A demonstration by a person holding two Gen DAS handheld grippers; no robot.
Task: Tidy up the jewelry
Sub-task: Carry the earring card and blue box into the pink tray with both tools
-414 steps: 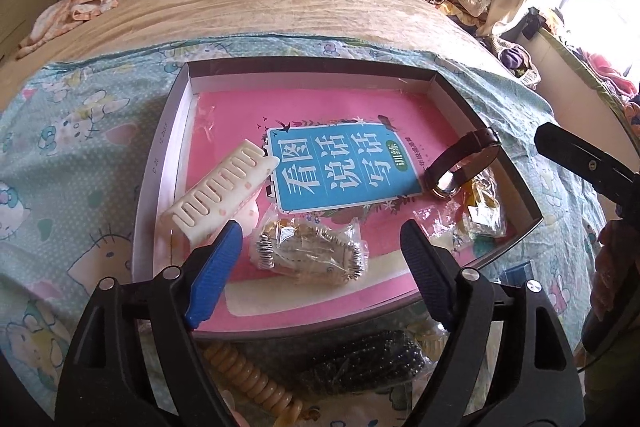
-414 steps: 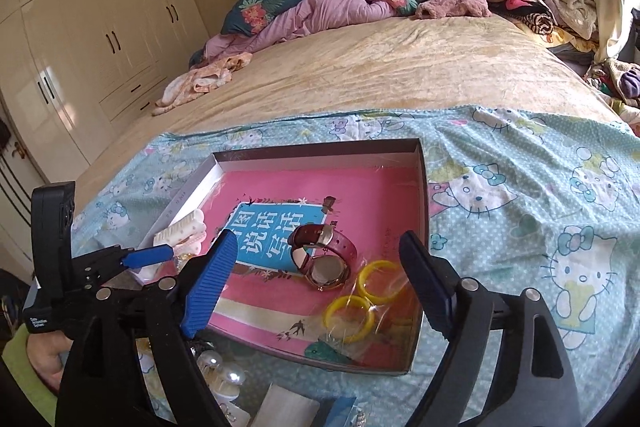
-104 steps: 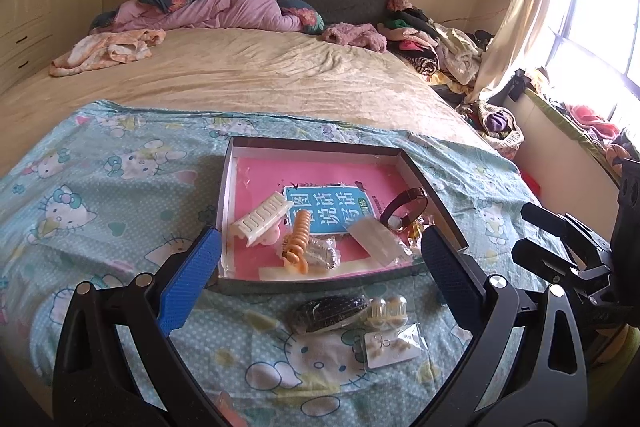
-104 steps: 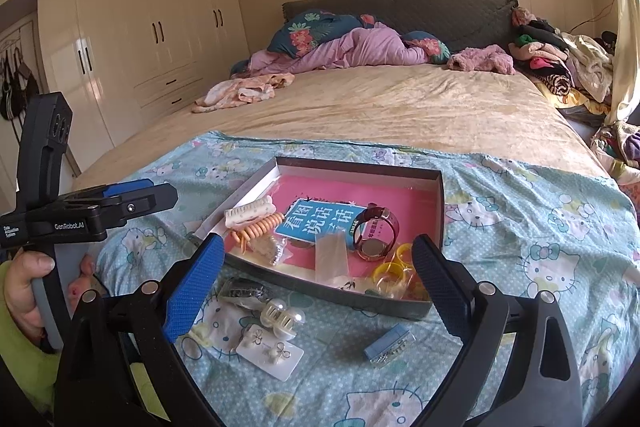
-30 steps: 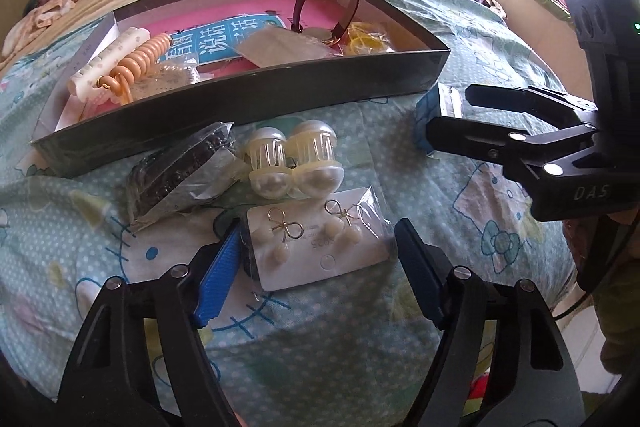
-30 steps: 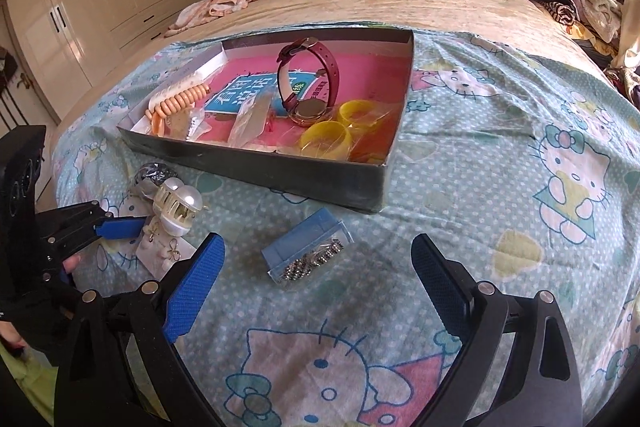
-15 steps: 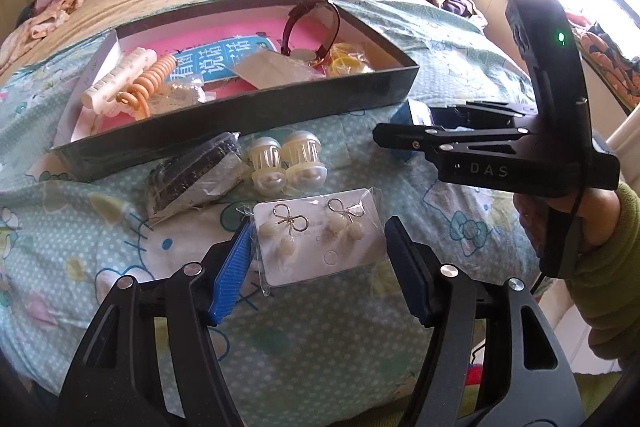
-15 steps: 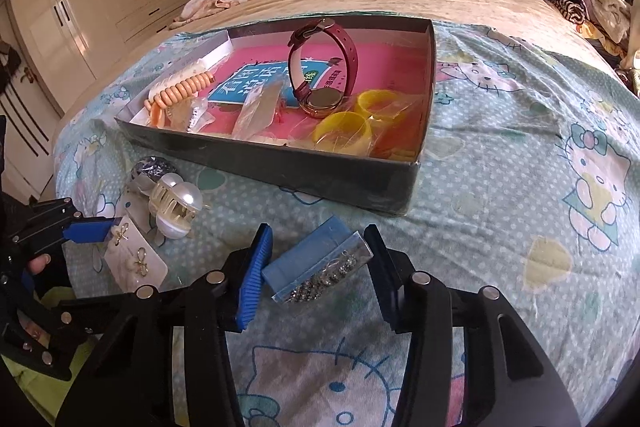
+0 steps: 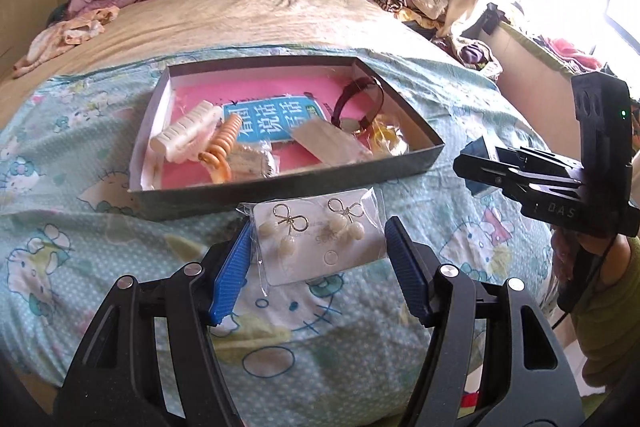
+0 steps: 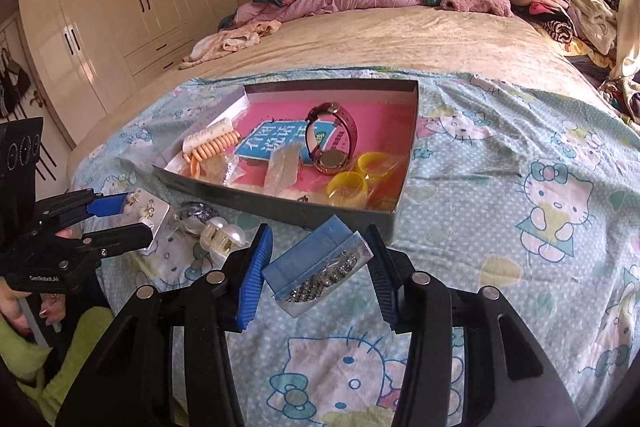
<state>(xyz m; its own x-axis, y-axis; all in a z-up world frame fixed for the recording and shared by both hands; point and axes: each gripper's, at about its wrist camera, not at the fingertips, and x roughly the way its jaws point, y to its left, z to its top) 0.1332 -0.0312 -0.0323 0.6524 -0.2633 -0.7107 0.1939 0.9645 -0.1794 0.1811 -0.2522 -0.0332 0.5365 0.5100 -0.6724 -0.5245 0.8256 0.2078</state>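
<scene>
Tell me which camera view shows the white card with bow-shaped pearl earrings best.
The left wrist view: the white card with bow-shaped pearl earrings faces the camera between the left gripper pads. The right wrist view shows it small, at the left edge, mostly edge-on.

The left gripper (image 9: 318,263) points downward at a slant, its blue pads clamped on the side edges of an earring card (image 9: 320,241). The right gripper (image 10: 318,269), tilted likewise, grips a small blue box (image 10: 314,267) between its pads. Green sleeves cover both forearms.
</scene>
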